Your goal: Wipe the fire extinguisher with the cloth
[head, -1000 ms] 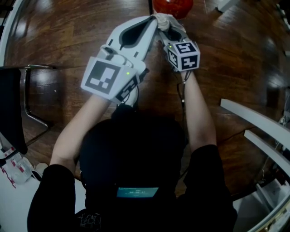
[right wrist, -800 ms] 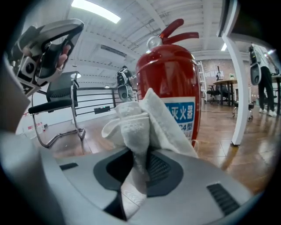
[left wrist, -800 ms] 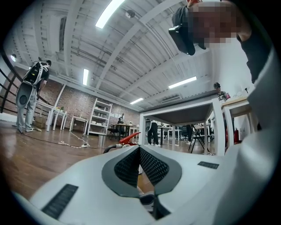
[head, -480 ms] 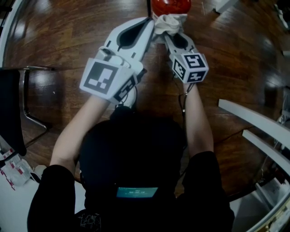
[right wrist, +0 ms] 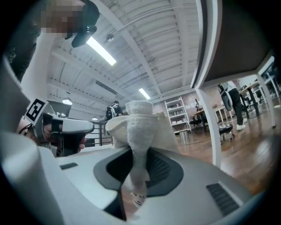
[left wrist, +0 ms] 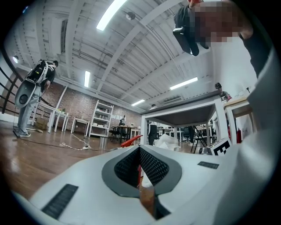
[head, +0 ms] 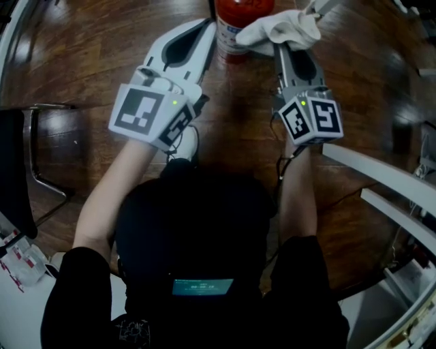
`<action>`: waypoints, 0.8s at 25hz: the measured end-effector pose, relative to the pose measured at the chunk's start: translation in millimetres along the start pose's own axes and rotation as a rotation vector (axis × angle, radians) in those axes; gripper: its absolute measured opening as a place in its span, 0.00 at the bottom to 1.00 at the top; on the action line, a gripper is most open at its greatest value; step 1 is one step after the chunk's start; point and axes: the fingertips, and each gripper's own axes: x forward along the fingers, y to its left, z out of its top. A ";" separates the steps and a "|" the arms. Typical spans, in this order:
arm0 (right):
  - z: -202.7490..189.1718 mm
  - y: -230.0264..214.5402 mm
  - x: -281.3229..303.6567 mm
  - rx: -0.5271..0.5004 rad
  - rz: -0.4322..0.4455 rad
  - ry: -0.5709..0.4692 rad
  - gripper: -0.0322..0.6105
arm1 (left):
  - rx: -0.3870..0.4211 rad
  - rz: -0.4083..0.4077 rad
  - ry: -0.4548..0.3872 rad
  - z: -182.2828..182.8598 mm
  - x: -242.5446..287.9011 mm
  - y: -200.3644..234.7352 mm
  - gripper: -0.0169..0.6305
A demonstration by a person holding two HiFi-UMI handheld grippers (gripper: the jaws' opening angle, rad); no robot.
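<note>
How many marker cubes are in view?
2. One cube sits on the left tongs, beside the extinguisher; the other on the right tongs, which grip the cloth. None seems hidden.

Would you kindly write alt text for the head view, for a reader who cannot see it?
The right hand-held gripper pinches a white cloth at the side of a red fire extinguisher on a wooden floor; the left hand-held gripper, shut, sits at its other side.
</note>
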 end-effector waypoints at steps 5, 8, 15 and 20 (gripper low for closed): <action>24.0 -7.6 -12.4 -0.030 -0.056 -0.019 0.19 | -0.001 0.015 -0.018 12.7 6.3 11.0 0.03; 44.9 -7.6 -19.1 -0.054 -0.096 -0.022 0.19 | -0.001 0.005 -0.015 28.1 12.3 10.0 0.03; 135.7 4.6 -38.6 -0.080 -0.156 -0.023 0.19 | 0.000 0.001 0.020 105.2 9.2 -0.6 0.03; 220.5 22.4 -59.6 -0.073 -0.163 -0.001 0.19 | -0.019 0.011 0.043 183.2 0.7 -19.8 0.03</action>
